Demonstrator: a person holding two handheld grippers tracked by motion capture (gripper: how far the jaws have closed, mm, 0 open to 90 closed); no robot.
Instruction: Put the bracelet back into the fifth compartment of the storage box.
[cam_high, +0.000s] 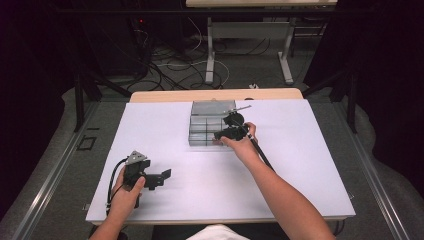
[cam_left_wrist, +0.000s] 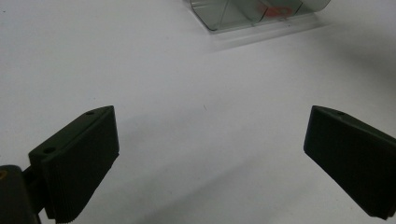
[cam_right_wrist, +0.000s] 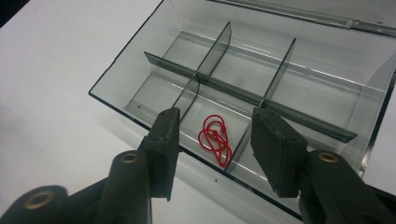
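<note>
A clear plastic box (cam_high: 205, 131) with several compartments stands open at the far middle of the white table. In the right gripper view a thin red cord loop (cam_right_wrist: 215, 138) lies flat on the floor of the near middle compartment of the box (cam_right_wrist: 122, 65). My right gripper (cam_right_wrist: 215, 119) hovers just above that compartment, its jaws apart and nothing pressed between them; from above it (cam_high: 227, 131) sits at the box's right front. My left gripper (cam_high: 162, 176) rests near the front left, wide open (cam_left_wrist: 210, 154) over bare table, facing the box (cam_left_wrist: 233, 14).
The box's lid (cam_right_wrist: 299, 14) lies folded back behind it. The white table top (cam_high: 300, 150) stretches around the box, with a wooden strip (cam_high: 215, 95) along the far edge. Beyond it are floor cables (cam_high: 170, 65) and another table's legs (cam_high: 210, 55).
</note>
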